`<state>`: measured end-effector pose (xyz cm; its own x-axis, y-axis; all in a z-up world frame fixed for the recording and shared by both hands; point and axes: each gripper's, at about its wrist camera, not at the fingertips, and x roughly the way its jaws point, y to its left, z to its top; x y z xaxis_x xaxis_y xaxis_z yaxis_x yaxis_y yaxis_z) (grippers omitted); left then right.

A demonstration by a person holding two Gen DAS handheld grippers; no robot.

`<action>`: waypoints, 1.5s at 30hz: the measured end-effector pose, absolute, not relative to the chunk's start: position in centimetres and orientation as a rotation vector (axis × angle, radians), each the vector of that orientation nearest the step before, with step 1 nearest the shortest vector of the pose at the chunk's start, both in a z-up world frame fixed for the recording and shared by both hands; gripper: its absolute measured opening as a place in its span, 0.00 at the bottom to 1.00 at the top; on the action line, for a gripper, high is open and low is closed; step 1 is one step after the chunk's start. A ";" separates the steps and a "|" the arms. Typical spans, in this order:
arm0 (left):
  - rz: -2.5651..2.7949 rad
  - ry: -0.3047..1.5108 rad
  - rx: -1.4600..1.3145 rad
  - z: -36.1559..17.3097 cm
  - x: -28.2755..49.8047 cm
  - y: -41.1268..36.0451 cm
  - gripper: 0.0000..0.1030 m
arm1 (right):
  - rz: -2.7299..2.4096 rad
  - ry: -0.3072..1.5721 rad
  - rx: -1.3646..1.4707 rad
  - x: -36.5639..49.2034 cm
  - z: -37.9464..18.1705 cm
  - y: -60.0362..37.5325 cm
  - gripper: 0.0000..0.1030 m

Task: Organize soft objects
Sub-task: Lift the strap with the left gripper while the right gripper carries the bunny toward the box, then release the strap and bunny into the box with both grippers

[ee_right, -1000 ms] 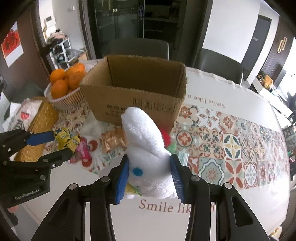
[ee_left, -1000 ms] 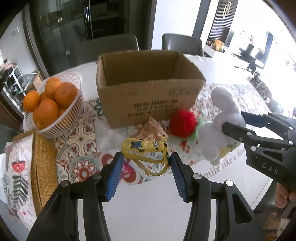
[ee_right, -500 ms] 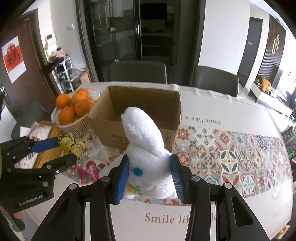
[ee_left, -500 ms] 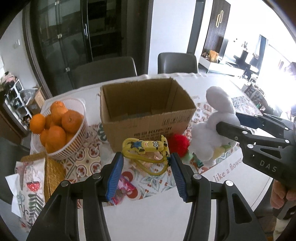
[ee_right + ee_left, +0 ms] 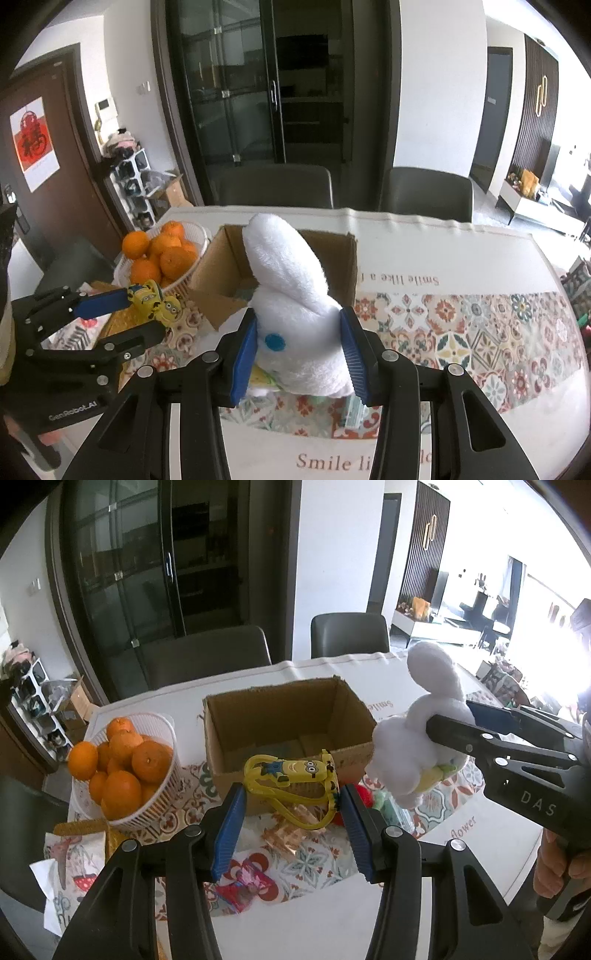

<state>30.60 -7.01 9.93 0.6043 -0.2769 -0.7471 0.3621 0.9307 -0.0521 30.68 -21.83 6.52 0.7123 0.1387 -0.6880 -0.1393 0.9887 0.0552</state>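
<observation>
**Both toys lifted, box not yet reached**

Left wrist view: since a second ago the left gripper [image 5: 291, 812] has risen off the surface [image 5: 325, 915], its fingers clamped on the yellow minion toy [image 5: 291, 775], now before the cardboard box [image 5: 288, 723]. The dangling loop could snag the box's near wall.

Right wrist view: the right gripper [image 5: 299, 350] has climbed too, fingers squeezing the white plush [image 5: 295, 306]. Its tall ear may catch the rim, or the two grippers could collide over the opening.

"DAS" is showing on the right gripper [image 5: 448, 723], "GenRobot.AI" on the left gripper [image 5: 147, 310], and "Smile li" is reading across the tablecloth [image 5: 461, 458] at bottom center.
</observation>
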 end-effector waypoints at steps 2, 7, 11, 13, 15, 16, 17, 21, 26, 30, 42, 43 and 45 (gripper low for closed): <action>-0.371 0.836 0.105 10.3 30.9 -6.8 0.50 | 0.155 0.751 0.006 30.7 6.9 -21.7 0.43; -0.371 0.822 0.102 11.2 31.7 -6.8 0.50 | 0.168 0.726 0.024 31.4 7.9 -21.6 0.43; -0.372 0.811 0.098 11.7 32.5 -6.6 0.50 | 0.175 0.712 0.031 32.2 8.6 -21.5 0.43; -0.371 0.808 0.096 12.0 33.1 -6.5 0.50 | 0.179 0.705 0.034 32.8 8.9 -21.4 0.43; -0.372 0.806 0.089 12.1 33.5 -6.5 0.50 | 0.184 0.702 0.040 33.3 9.0 -21.3 0.43; -0.372 0.806 0.087 12.2 33.9 -6.5 0.50 | 0.187 0.701 0.042 33.7 9.1 -21.3 0.43; -0.372 0.806 0.085 12.2 34.1 -6.5 0.50 | 0.188 0.700 0.045 34.0 9.1 -21.2 0.43; -0.368 0.811 0.083 12.1 35.5 -6.7 0.50 | 0.202 0.697 0.061 35.5 9.1 -21.1 0.43; -0.364 0.821 0.092 11.7 37.4 -7.2 0.50 | 0.219 0.711 0.066 37.5 8.5 -21.0 0.43; -0.364 0.826 0.100 11.2 38.8 -7.5 0.50 | 0.222 0.728 0.068 39.3 7.7 -21.3 0.43; -0.390 0.862 0.095 7.6 43.0 -7.8 0.50 | 0.237 0.773 0.084 43.7 4.7 -21.4 0.43; -0.391 0.869 0.096 7.2 43.3 -7.9 0.50 | 0.237 0.777 0.087 44.0 4.5 -21.4 0.43; -0.390 0.882 0.103 6.6 43.8 -8.1 0.50 | 0.238 0.791 0.093 44.8 3.7 -21.4 0.43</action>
<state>43.82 -8.12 6.62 0.5700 -0.2900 -0.7688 0.3739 0.9247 -0.0717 44.76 -21.38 3.70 0.6776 0.2466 -0.6928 -0.1770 0.9691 0.1718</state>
